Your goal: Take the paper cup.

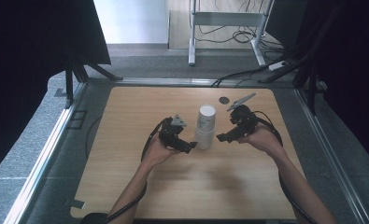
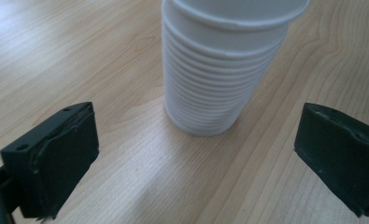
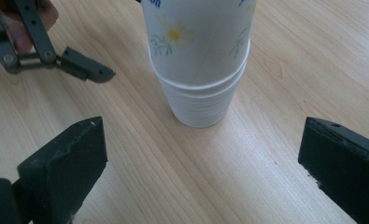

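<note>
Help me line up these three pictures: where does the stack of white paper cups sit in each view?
High view: stack of cups upright at the table's middle, between the left gripper and right gripper.
Left gripper view: stack at top centre, ribbed rims showing, ahead of the open jaws.
Right gripper view: stack at top centre, flower print on the upper cup.
Shared landmark: the wooden tabletop.
</note>
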